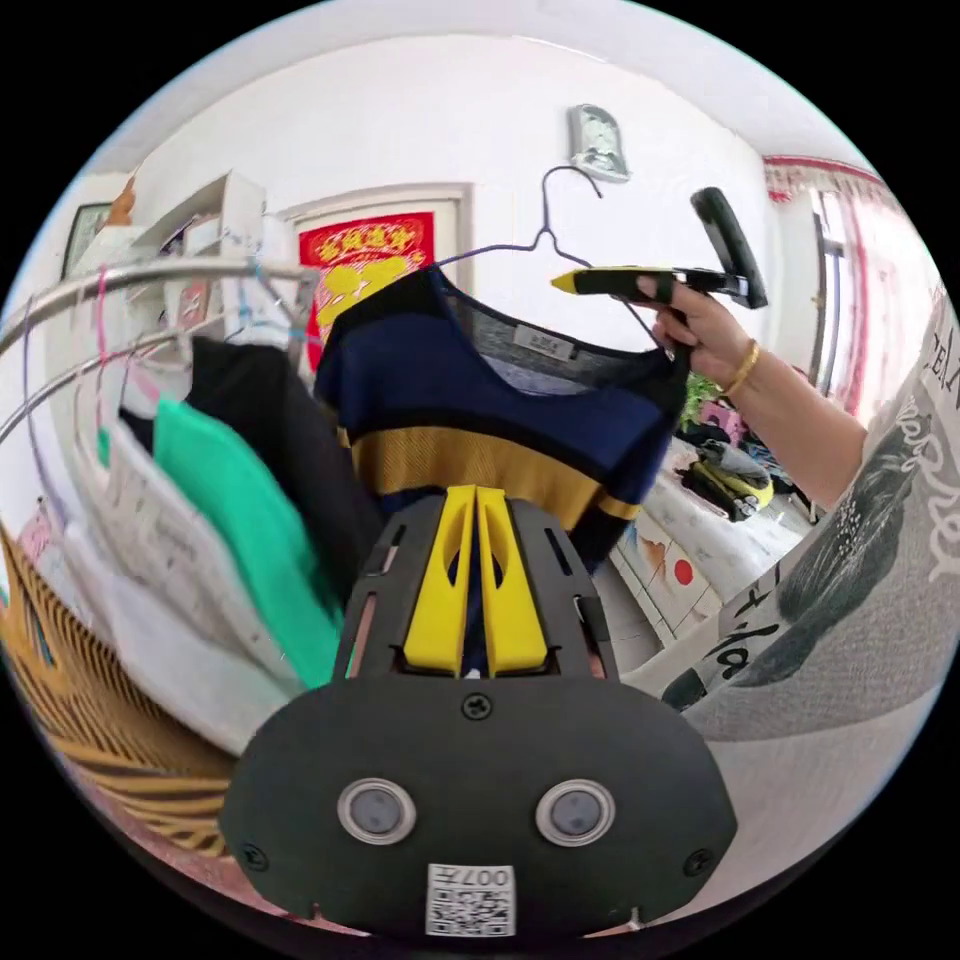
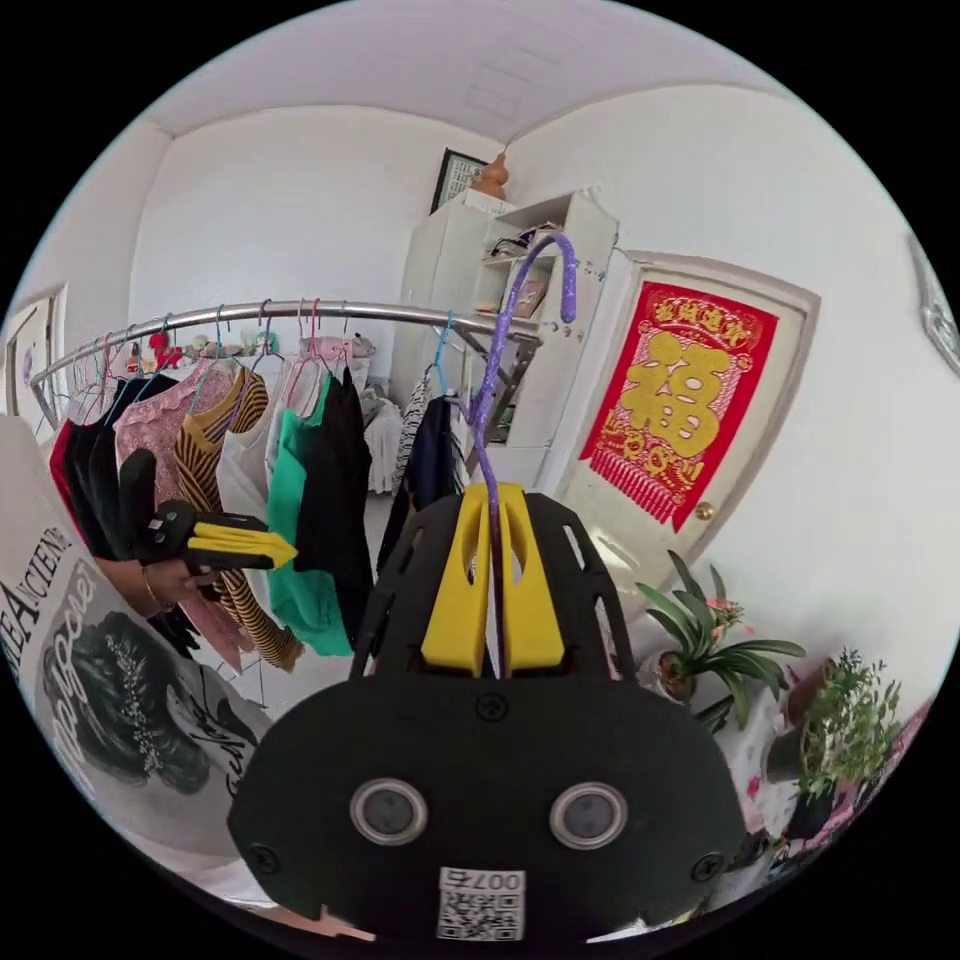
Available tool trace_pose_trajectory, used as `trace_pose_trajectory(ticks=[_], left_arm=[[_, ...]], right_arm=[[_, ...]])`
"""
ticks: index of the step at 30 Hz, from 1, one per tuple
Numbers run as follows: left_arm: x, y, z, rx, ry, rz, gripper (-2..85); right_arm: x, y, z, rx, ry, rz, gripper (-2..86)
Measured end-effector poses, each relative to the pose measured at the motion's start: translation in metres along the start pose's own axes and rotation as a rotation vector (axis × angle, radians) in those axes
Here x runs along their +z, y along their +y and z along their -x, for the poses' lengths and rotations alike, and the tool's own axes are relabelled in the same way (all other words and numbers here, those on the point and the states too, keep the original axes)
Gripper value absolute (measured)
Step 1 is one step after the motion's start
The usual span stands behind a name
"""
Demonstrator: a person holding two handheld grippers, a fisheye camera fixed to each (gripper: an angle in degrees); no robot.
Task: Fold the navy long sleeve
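The navy long sleeve (image 1: 480, 400), with a mustard band across the chest, hangs in the air on a purple wire hanger (image 1: 560, 190). My right gripper (image 2: 490, 495) is shut on the hanger (image 2: 500, 340) just below its hook. It also appears in the left gripper view as the right gripper (image 1: 562, 283), held up in a hand (image 1: 700, 330). My left gripper (image 1: 475, 495) has its yellow jaws together, level with the shirt's lower part. I cannot tell whether they touch the cloth. Seen from the right gripper view, the left gripper (image 2: 285, 548) holds nothing visible.
A metal clothes rail (image 2: 300, 312) carries several hanging garments, among them a green top (image 1: 240, 520) and a black one (image 1: 290, 440). A door with a red poster (image 2: 680, 400), a white cabinet (image 2: 500, 290) and potted plants (image 2: 710, 650) stand nearby. The person's printed grey shirt (image 1: 850, 600) is close by.
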State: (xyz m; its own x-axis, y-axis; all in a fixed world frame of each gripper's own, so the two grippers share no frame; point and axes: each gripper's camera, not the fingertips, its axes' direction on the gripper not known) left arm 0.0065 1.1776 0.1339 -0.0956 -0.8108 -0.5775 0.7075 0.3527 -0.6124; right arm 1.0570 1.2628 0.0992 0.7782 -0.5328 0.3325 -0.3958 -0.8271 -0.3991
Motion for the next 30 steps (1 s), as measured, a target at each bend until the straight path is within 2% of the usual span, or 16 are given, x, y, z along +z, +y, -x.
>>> trace_pose_trajectory(ticks=[4, 6, 10, 12, 14, 18, 22, 24, 27, 30], left_arm=[[0.023, -0.054, -0.061, 0.100, 0.076, -0.107, 0.4], [0.035, -0.090, -0.107, 0.140, 0.136, -0.183, 3.9], [0.044, -0.144, -0.182, 0.177, 0.249, -0.325, 8.0], [0.054, -0.175, -0.242, 0.224, 0.373, -0.418, 9.0], [0.070, -0.198, -0.293, 0.268, 0.512, -0.439, 9.3], [0.124, -0.248, -0.425, 0.301, 0.911, -0.315, 6.4], [0.151, -0.282, -0.526, 0.319, 1.152, -0.200, 2.5], [0.174, -0.307, -0.575, 0.308, 1.336, -0.089, 0.0], [0.188, -0.332, -0.628, 0.376, 1.447, -0.073, -0.8], [0.210, -0.359, -0.682, 0.465, 1.501, -0.033, -0.9]], right_arm=[[-0.128, 0.056, 0.005, 0.046, 0.177, -0.029, -0.2], [-0.209, 0.093, 0.022, 0.070, 0.299, -0.021, -0.3], [-0.315, 0.147, 0.062, 0.120, 0.482, 0.035, -0.3], [-0.375, 0.180, 0.095, 0.157, 0.602, 0.088, -0.3], [-0.415, 0.204, 0.120, 0.188, 0.663, 0.125, -0.3], [-0.492, 0.259, 0.166, 0.303, 0.797, 0.216, -0.3], [-0.549, 0.300, 0.198, 0.431, 0.907, 0.265, -0.3], [-0.579, 0.325, 0.216, 0.495, 0.997, 0.316, -0.3], [-0.612, 0.357, 0.230, 0.624, 1.107, 0.326, -0.2], [-0.629, 0.396, 0.233, 0.752, 1.133, 0.321, -0.2]])
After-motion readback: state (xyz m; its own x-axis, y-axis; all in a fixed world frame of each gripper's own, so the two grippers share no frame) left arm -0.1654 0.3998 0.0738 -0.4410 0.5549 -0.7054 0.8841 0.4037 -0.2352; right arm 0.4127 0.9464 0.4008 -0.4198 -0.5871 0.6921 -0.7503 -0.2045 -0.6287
